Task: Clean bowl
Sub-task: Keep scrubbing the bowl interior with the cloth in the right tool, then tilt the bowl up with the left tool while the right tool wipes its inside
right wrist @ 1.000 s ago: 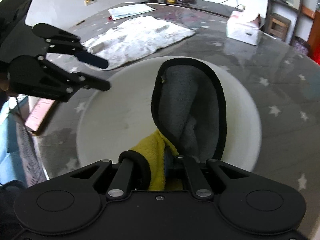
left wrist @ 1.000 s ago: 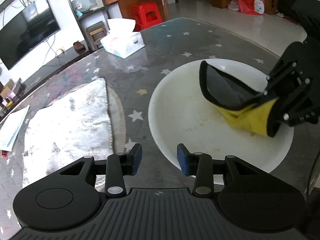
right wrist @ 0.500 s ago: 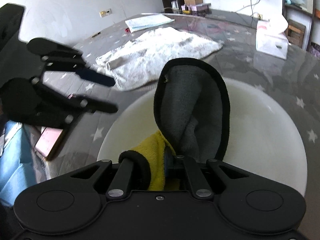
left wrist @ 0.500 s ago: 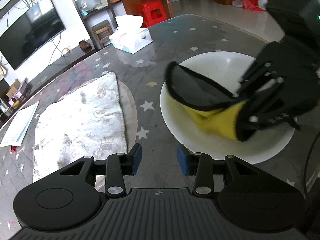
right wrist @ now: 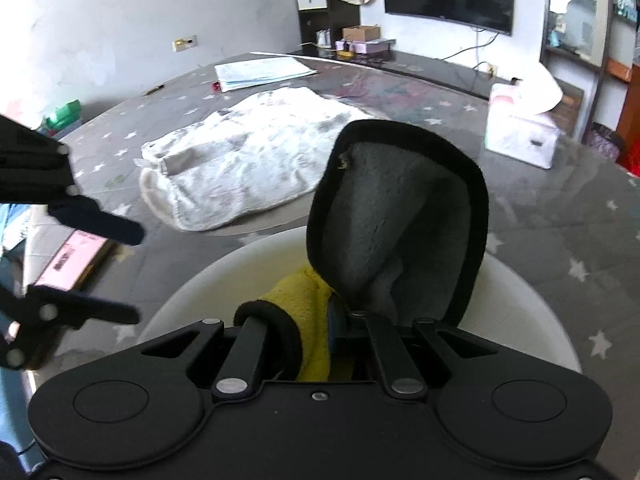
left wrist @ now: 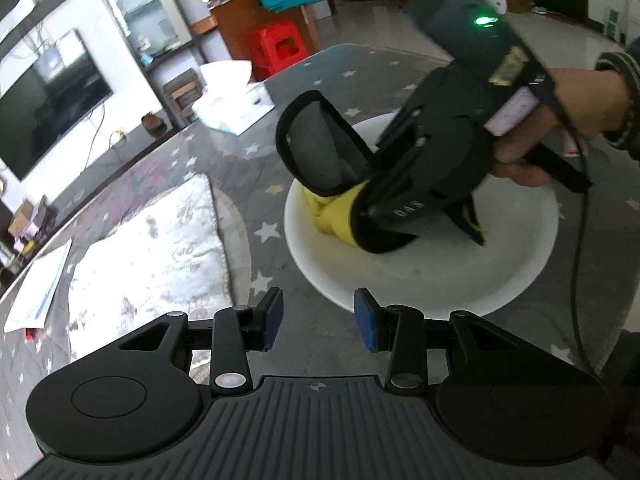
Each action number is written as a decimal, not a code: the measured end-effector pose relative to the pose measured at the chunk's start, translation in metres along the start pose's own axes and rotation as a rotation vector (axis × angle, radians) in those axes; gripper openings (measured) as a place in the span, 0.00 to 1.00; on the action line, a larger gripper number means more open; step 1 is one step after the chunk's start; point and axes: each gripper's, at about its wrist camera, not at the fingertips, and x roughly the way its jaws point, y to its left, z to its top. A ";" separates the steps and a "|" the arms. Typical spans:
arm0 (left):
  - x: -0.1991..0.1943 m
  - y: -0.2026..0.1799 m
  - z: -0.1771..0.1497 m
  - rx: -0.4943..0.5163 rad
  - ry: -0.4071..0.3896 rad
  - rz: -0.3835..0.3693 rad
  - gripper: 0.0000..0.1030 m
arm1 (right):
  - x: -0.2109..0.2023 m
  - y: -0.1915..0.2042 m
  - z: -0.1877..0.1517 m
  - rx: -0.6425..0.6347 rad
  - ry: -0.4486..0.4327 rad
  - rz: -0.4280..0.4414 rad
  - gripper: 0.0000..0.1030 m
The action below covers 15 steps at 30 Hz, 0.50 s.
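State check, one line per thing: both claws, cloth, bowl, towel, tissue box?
Left claw: open, empty, near the bowl's rim.
Right claw: shut on the cloth.
Cloth: yellow and grey, folded, down in the bowl.
Bowl: upright on the table.
White towel: lying flat.
Tissue box: tissue sticking out.

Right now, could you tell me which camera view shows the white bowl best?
The left wrist view: nearly the whole rim of the white bowl shows, with the cloth held by the right claw over it. The right wrist view shows only parts of its rim behind the cloth and claw.
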 end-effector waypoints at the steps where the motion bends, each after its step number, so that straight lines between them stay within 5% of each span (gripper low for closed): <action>1: 0.000 -0.002 0.001 0.007 -0.003 -0.005 0.39 | 0.000 -0.002 0.000 -0.003 -0.002 -0.015 0.08; 15: 0.004 -0.037 0.010 0.128 -0.035 -0.087 0.40 | -0.024 -0.025 -0.022 0.026 0.026 -0.152 0.08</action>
